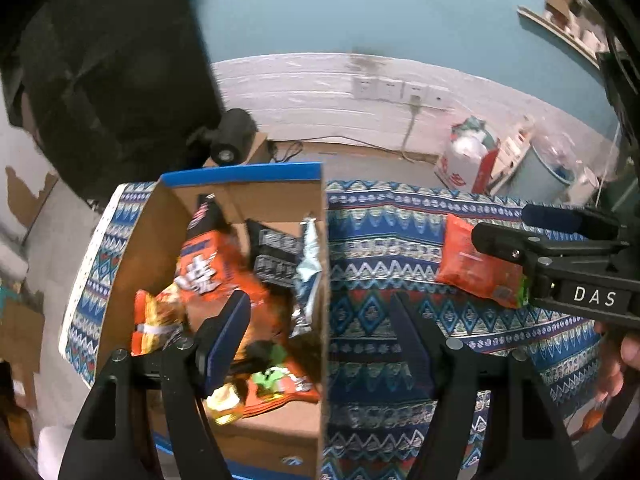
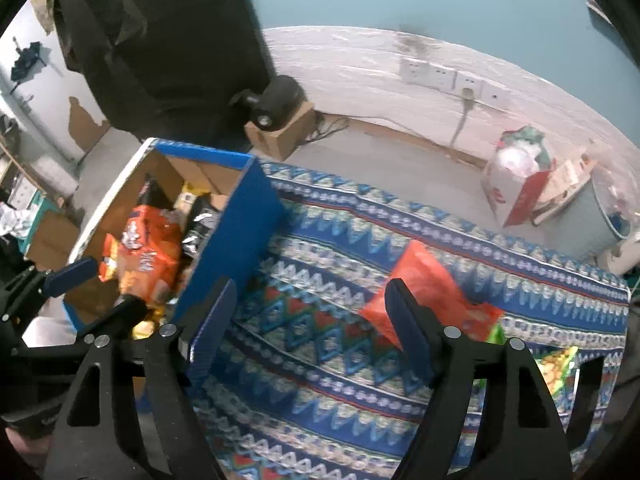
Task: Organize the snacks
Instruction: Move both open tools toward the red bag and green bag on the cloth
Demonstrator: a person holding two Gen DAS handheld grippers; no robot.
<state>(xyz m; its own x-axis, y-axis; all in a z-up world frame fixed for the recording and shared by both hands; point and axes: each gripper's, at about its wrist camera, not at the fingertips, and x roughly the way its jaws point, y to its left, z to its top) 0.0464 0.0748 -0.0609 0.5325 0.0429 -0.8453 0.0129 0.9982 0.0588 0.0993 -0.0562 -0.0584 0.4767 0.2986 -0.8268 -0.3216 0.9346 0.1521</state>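
A: Two claws, and both stand wide with nothing between their blue-padded fingers. The left claw [image 1: 320,320] hangs over the right wall of the open brown cardboard box with the blue outside [image 1: 325,248], one finger inside it and one over the cloth. The right claw [image 2: 308,316] is out over the blue, white and red zigzag-patterned cloth [image 2: 320,240] that covers the worktop.

B: And the snacks?

A: Most are already in the box: a large orange crinkly bag with white lettering [image 1: 208,268], a black packet [image 1: 276,258], a silvery-blue foil pouch [image 1: 310,276] leaning on the right wall, and smaller orange packs near the front. One flat orange-red plastic snack packet [image 2: 424,280] lies loose on the cloth, just ahead of the right claw's right finger. A yellow-green packet [image 2: 558,368] peeks out behind that claw at the lower right.

B: How would the orange-red one handle?

A: I judge it light, soft and slick. The film will crumple, and whatever is inside may crush under a hard squeeze. I would pinch it across a sealed edge or a corner, where the film is doubled and stiffer, rather than across the puffy middle.

B: Risks?

A: It could slide on the cloth, or slip from the pads if only the glossy face is caught.
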